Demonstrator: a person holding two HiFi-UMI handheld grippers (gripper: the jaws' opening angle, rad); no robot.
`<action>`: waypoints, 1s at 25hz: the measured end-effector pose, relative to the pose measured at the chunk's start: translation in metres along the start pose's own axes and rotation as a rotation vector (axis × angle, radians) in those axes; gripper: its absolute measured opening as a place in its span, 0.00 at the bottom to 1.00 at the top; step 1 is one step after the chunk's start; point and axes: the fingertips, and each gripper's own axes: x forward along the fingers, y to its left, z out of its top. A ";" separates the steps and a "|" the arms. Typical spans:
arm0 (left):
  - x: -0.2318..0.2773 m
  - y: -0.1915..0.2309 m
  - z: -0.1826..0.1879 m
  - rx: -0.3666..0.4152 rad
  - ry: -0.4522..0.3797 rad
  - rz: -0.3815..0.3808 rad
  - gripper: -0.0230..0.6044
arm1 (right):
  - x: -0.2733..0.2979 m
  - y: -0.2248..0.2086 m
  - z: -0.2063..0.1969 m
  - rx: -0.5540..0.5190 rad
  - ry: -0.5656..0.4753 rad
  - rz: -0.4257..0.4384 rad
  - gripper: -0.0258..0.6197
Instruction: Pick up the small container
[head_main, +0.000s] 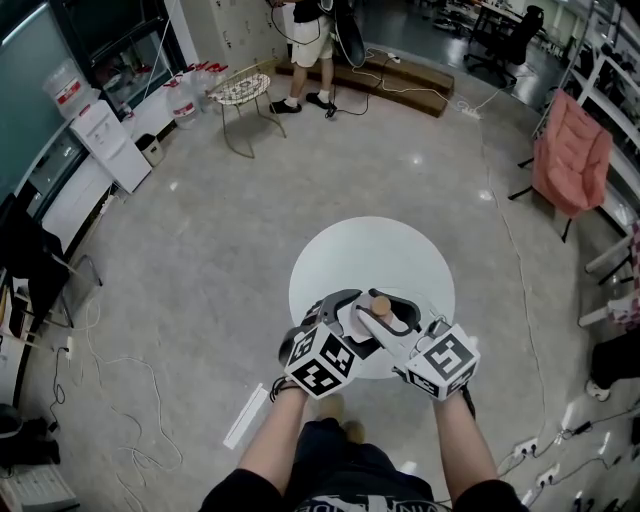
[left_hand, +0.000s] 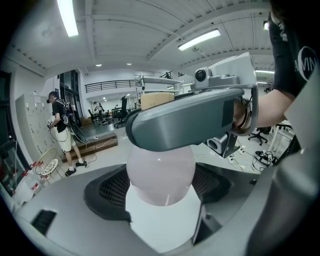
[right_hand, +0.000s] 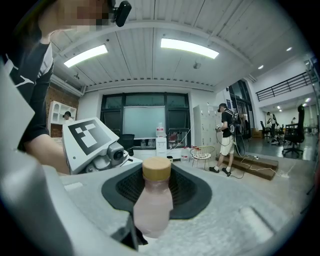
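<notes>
The small bottle (head_main: 380, 304), pale pink with a tan cap, stands upright in the air above the round white tabletop (head_main: 368, 248), clear of its surface. The right tongs (head_main: 397, 320) are clamped across its upper body, just under the cap. The left tongs (head_main: 348, 306) close on the lower body from the other side, and the two tools cross at the bottle.
</notes>
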 end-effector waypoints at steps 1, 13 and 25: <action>-0.001 0.000 0.003 0.004 -0.001 0.001 0.63 | -0.002 0.000 0.003 0.004 -0.004 -0.003 0.24; -0.016 -0.007 0.022 0.026 -0.013 0.013 0.63 | -0.014 0.007 0.025 -0.014 -0.029 0.001 0.24; -0.031 -0.011 0.037 0.033 -0.017 0.027 0.63 | -0.023 0.015 0.043 -0.030 -0.034 0.001 0.24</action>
